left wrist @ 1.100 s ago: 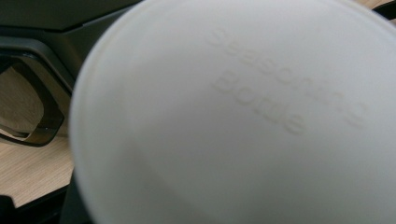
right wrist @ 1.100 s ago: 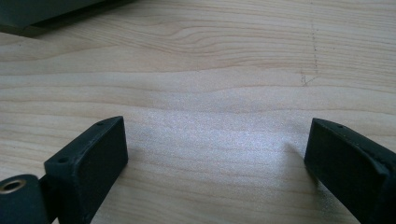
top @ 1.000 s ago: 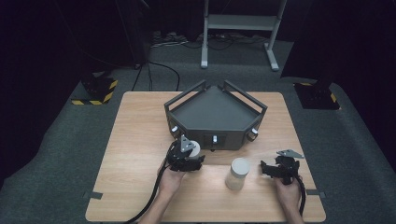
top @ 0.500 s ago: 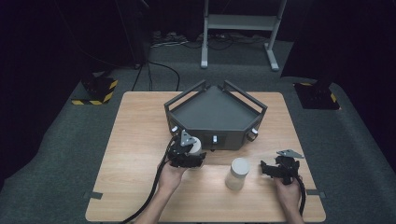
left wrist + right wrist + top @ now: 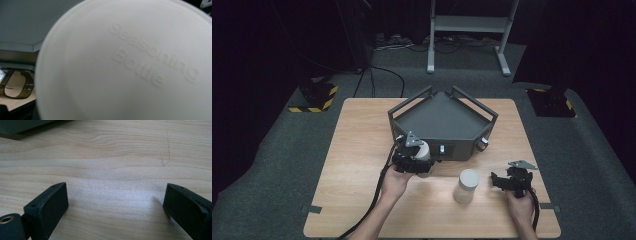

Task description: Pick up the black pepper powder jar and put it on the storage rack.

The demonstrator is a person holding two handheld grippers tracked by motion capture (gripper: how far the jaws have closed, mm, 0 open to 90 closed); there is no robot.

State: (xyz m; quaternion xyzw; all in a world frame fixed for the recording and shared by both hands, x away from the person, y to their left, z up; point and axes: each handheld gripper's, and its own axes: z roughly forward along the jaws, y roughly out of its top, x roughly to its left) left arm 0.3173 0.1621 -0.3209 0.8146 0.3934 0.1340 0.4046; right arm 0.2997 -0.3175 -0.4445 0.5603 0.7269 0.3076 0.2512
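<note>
The left tongs (image 5: 421,159) hold a white seasoning bottle (image 5: 130,62), seemingly raised toward the grey tray (image 5: 442,117); the right tongs (image 5: 115,207) rest wide over the bare counter (image 5: 112,150), free for the other bottle (image 5: 466,185).

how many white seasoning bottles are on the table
2. One seasoning bottle is held in the left gripper by the grey tray's front edge; another bottle stands upright on the wooden table, near the right gripper.

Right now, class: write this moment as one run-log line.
left gripper: shut on seasoning bottle | right gripper: open, empty | white jar: upright on table | grey tray: behind
</note>
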